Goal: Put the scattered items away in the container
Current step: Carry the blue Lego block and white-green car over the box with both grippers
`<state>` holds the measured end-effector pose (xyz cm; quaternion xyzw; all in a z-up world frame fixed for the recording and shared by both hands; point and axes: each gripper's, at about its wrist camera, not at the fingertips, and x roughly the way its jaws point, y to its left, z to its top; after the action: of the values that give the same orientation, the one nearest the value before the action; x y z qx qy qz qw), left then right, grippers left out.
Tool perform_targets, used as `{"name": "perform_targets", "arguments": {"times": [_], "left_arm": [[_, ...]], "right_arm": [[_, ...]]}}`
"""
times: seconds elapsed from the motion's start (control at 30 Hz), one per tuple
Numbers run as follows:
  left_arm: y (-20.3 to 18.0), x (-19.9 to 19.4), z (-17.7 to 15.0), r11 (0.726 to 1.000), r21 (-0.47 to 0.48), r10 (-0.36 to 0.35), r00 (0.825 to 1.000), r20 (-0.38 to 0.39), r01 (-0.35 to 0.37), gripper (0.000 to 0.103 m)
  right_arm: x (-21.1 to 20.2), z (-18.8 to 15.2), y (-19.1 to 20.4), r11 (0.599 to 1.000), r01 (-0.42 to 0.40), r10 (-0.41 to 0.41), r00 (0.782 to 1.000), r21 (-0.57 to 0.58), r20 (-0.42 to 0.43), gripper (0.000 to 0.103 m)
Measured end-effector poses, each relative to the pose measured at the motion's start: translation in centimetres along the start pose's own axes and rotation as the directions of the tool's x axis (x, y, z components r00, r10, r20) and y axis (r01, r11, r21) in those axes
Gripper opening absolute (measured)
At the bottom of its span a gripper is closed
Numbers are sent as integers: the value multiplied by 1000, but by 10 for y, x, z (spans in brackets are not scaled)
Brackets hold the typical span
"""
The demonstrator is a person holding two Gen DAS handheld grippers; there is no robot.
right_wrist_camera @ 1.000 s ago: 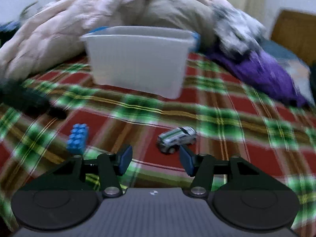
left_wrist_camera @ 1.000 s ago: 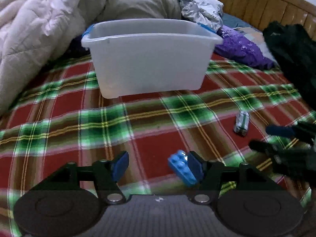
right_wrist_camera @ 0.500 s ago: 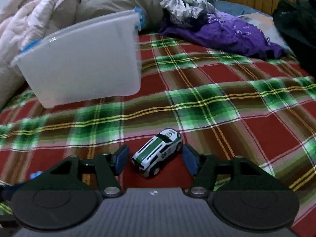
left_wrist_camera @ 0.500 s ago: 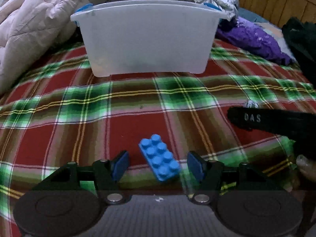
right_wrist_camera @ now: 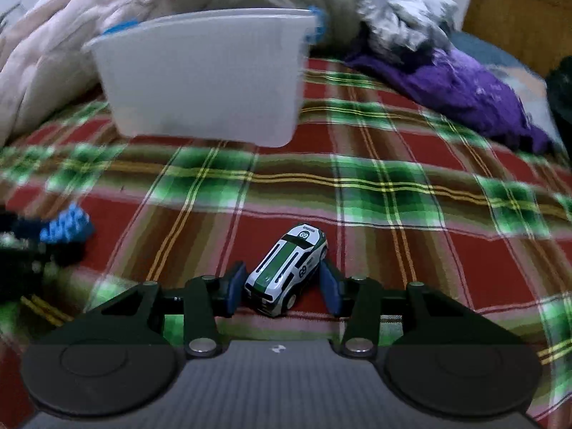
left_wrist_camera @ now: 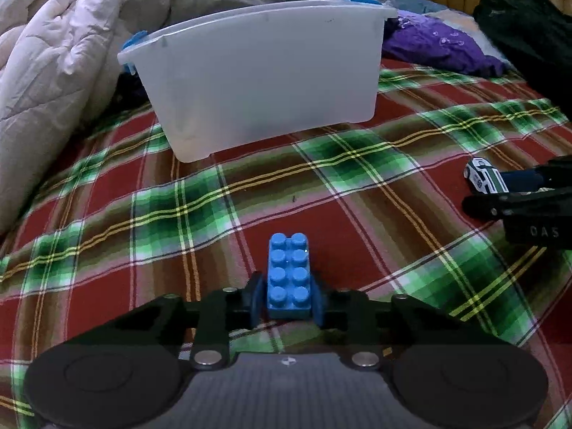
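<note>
The blue brick [left_wrist_camera: 288,279] is lying studs-up on the plaid blanket [left_wrist_camera: 143,214], and the left gripper [left_wrist_camera: 288,302] has clamped it by its long sides, both pads flush on the near half. Solid hold, I'd say.

The toy car [right_wrist_camera: 287,271] is the trickier one. It sits at an angle between the fingers of the right gripper [right_wrist_camera: 282,291], and the pads have closed to right beside it, but that view is smeared and I can't tell if they're actually biting yet or just bracketing it. If it were me, I'd square the fingers to the car's flanks before squeezing, since an angled grab on a rounded shell with wheels likes to squirt out.

The container [left_wrist_camera: 261,75] stands well apart from both toys, further up the bed, next to the quilt [left_wrist_camera: 60,53] and a purple garment [left_wrist_camera: 439,46]. Its rim is tall from down here, so lift straight up first, clear the rim, then release low inside so nothing bounces. The grippers are close together, so go one at a time over the tub.
</note>
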<state>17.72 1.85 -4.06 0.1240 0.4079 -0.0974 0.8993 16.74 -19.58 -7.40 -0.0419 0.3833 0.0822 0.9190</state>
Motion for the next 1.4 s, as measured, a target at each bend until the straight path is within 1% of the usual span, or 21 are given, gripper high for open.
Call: {"name": "perform_targets", "arguments": {"times": [0.07,0.17,0.27,0.37,0.43,0.53,0.67,0.73,0.8,0.93,1.0,1.1,1.13,1.17,1.2,1.23,1.27,1.3,1.33,1.4], "left_arm": [[2,-2,4,1000,3,1,1000,7,-1,27],[8,-10,15,1000,-6,14,999,39,-14,27],[19,-24,34,999,-30,33,995,99,-30,27],[29,-39,56,999,-36,42,986,161,-37,27],[36,-46,71,998,-44,42,980,194,-34,27],[46,-53,97,998,-34,61,969,241,-54,27],[53,-52,135,998,-28,64,958,279,-58,27],[55,-43,154,997,-16,72,957,282,-70,27],[57,-33,169,996,-9,84,956,281,-85,27],[56,-7,188,989,11,139,945,297,-149,27],[57,6,192,990,-3,134,949,286,-139,27],[60,21,191,992,-32,127,956,264,-123,28],[62,24,190,993,-49,118,958,260,-109,33],[64,26,188,993,-61,116,959,258,-104,44],[65,26,187,992,-66,122,958,258,-108,48],[65,26,186,989,-71,142,955,260,-128,54],[65,25,185,986,-77,165,950,265,-150,62],[66,23,184,982,-82,185,944,272,-169,66],[66,21,184,978,-88,205,938,279,-188,71],[67,15,183,973,-107,229,930,289,-206,72]], "right_arm": [[-2,3,1,1000,-8,9,1000,3,-5,48],[-8,12,4,999,-47,47,999,17,3,48],[-21,26,16,998,-24,28,997,-51,66,48],[-33,48,25,996,-33,44,991,-87,123,48],[-43,68,31,993,-33,53,983,-113,178,48],[-59,104,38,990,-41,75,962,-131,261,48],[-61,149,41,989,-45,89,942,-140,325,48],[-52,167,43,988,-45,93,938,-149,334,48],[-43,178,46,987,-34,85,939,-156,334,48],[-9,196,45,986,-36,83,953,-162,293,49],[7,198,44,985,-35,83,955,-171,284,49],[30,199,44,990,-11,47,966,-140,254,50],[35,199,44,991,-10,40,971,-131,234,51],[41,199,45,992,-12,38,978,-125,204,57],[45,199,47,992,-18,41,983,-127,182,69],[47,198,48,991,-20,43,984,-134,172,74],[47,197,50,990,-6,31,984,-141,178,78],[47,197,51,989,12,16,982,-149,187,83],[45,196,52,988,28,2,980,-152,199,84],[41,198,50,989,40,-10,979,-142,205,94]]}}
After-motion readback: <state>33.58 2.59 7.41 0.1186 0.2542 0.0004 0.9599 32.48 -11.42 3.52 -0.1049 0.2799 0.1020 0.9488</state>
